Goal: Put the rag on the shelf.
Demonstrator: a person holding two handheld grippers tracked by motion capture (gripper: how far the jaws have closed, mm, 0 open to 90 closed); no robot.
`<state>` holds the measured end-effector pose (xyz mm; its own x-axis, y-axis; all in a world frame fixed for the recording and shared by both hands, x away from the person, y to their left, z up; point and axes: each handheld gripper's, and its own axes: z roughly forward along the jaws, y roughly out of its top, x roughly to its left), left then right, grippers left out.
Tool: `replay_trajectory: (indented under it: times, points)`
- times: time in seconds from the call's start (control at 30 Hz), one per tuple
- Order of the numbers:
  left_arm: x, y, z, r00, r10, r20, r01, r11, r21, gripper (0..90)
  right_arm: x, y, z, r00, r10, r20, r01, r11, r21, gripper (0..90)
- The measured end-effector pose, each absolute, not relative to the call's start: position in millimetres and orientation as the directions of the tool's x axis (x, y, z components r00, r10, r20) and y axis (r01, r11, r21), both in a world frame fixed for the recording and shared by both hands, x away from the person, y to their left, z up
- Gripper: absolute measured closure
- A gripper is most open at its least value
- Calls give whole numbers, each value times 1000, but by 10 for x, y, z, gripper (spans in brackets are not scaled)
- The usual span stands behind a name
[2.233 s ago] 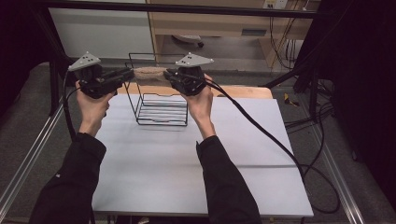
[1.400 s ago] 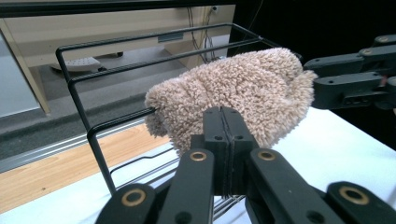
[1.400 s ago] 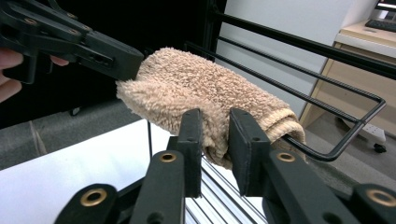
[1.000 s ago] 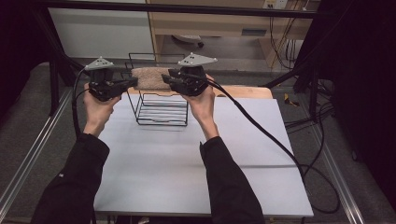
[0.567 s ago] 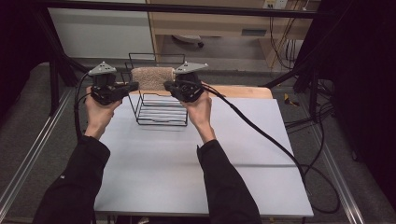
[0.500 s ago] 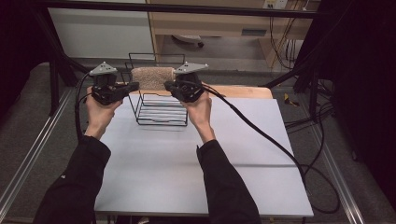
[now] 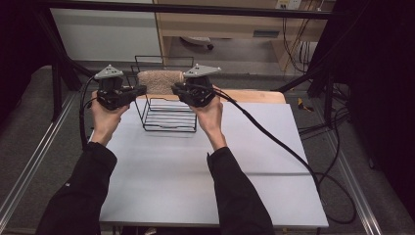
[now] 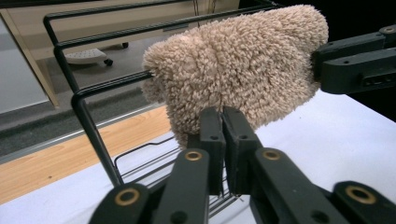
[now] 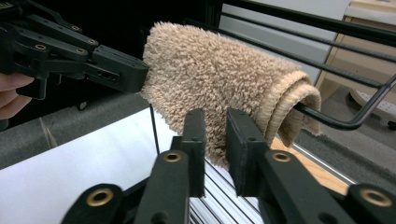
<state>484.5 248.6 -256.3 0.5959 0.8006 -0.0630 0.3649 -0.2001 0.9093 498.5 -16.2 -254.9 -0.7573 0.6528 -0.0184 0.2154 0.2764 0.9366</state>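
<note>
White table (image 7: 205,181) carries a black wire rack (image 7: 166,115); a beige towel (image 7: 160,81) hangs over its rail; left gripper (image 8: 223,135) is pinched on the towel's lower edge; right gripper (image 9: 215,140) has its jaws slightly apart, just been opening, below the towel.

a flat white rectangular table top (image 7: 161,181) fills the near and middle part of the scene. along its far edge runs a light wooden strip (image 7: 254,96), also seen in the left gripper view as a pale wood band (image 8: 51,168). beyond it, at the far side, stands a light wooden cabinet (image 7: 220,24) with a white panel (image 7: 105,34) to its left. a white wheeled chair base (image 8: 84,56) rests on the grey floor (image 7: 235,54) under the cabinet. a black metal frame bar (image 7: 195,9) crosses the far top. loose black cables (image 7: 337,122) lie on the right floor.
</note>
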Motion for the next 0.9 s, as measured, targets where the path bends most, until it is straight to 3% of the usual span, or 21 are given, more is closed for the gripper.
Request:
replay_trajectory:
  times: [0.4, 0.9]
  points:
    - [4689, 2629, -2629, 588, 804, -83, 374, -180, 910, 499, 4839, -349, -2449, -763, 646, 23, 241, 252, 937, 574]
    - [4510, 2691, -2893, 607, 791, -78, 401, -220, 889, 244, 4656, -739, -2524, -749, 661, 49, 268, 235, 934, 238]
